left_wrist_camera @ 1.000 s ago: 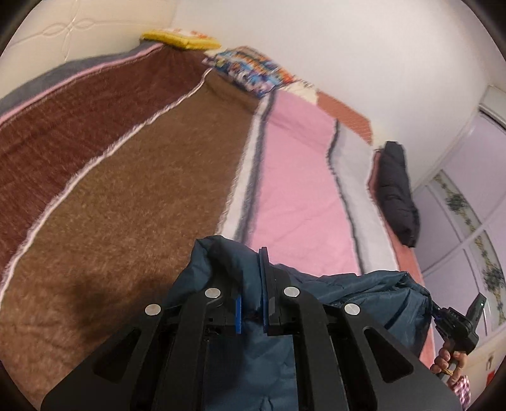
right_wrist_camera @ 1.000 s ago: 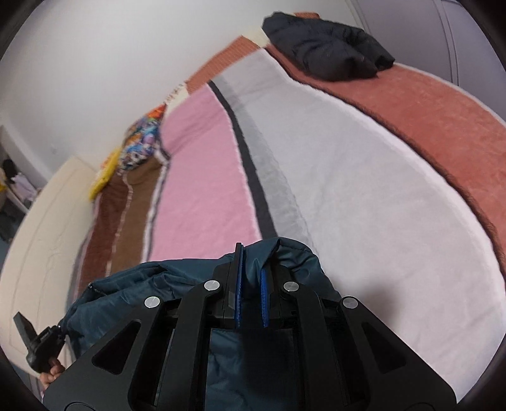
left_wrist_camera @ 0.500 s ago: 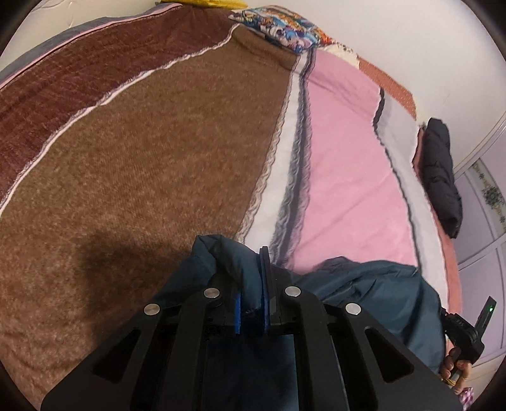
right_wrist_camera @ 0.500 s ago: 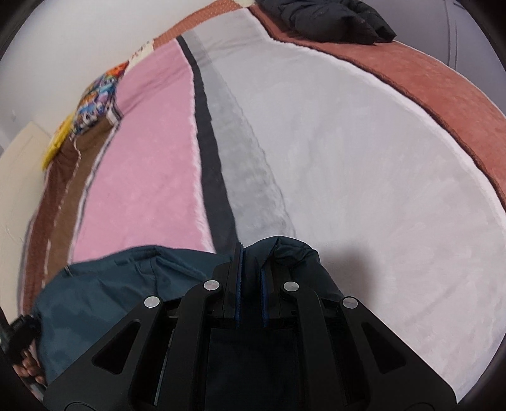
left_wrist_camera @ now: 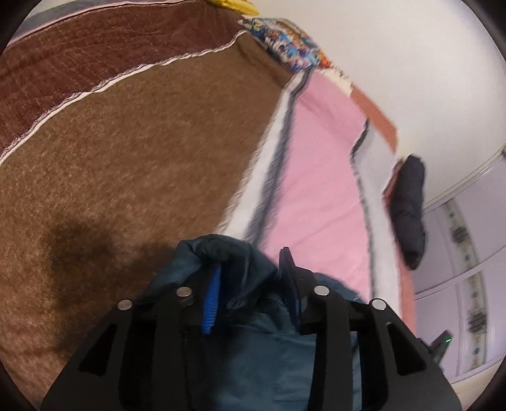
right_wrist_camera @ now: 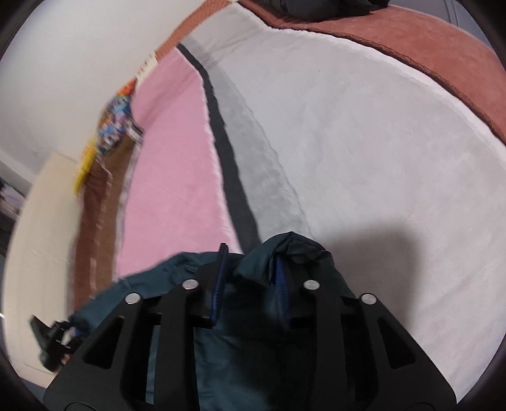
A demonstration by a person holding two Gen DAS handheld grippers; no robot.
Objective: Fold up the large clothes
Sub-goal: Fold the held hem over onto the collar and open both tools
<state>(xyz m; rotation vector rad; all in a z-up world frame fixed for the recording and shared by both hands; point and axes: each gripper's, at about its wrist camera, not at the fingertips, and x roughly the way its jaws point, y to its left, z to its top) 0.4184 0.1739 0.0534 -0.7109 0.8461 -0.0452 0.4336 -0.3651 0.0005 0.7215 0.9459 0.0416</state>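
A dark teal padded jacket lies under and between both grippers, over a striped blanket. My left gripper has its jaws parted, and a fold of the jacket sits loosely between the fingers. My right gripper also has its jaws parted, with a bunched jacket corner by the right finger. The jacket spans between the two grippers. The other gripper shows at the edge of each view, in the left wrist view and the right wrist view.
The blanket has brown, pink, grey and rust bands. A black jacket lies at the far end of the bed. A patterned pillow and a yellow item lie by the wall. A wardrobe stands on the right.
Both grippers were shut on the jacket and have now opened. The jacket fabric has slackened between the fingers. Both views are blurred by motion.
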